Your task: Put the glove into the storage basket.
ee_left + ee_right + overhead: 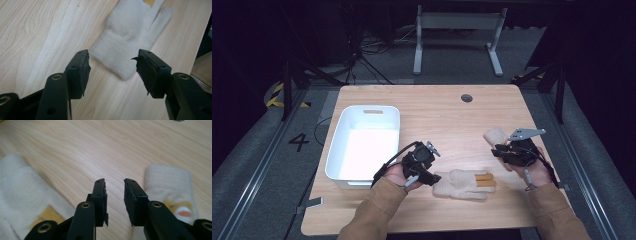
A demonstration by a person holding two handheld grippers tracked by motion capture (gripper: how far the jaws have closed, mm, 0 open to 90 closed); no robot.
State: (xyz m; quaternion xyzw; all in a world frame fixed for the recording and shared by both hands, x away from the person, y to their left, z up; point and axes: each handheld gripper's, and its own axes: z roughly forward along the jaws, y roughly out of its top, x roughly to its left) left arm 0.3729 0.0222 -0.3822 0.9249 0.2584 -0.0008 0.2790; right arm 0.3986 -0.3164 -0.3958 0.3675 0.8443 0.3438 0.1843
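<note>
A cream knitted glove (464, 184) with orange fingertips lies flat near the table's front middle. My left gripper (432, 176) is at its cuff end. In the left gripper view the gripper (112, 67) stands open, and the glove's cuff (115, 55) lies on the wood just past the tips, untouched by the pads. A second cream glove (494, 135) lies at the right, partly under my right gripper (498, 149). In the right gripper view the gripper (114, 182) hangs above bare wood, jaws a narrow gap apart and holding nothing. The second glove (170, 185) is at its right, the first glove (22, 192) at its left.
An empty white bin (343, 150) stands on the left part of the wooden table (437, 115). A round cable hole (467, 98) sits near the far edge. Beyond the table stand a desk frame (457, 35) and loose cables on the floor.
</note>
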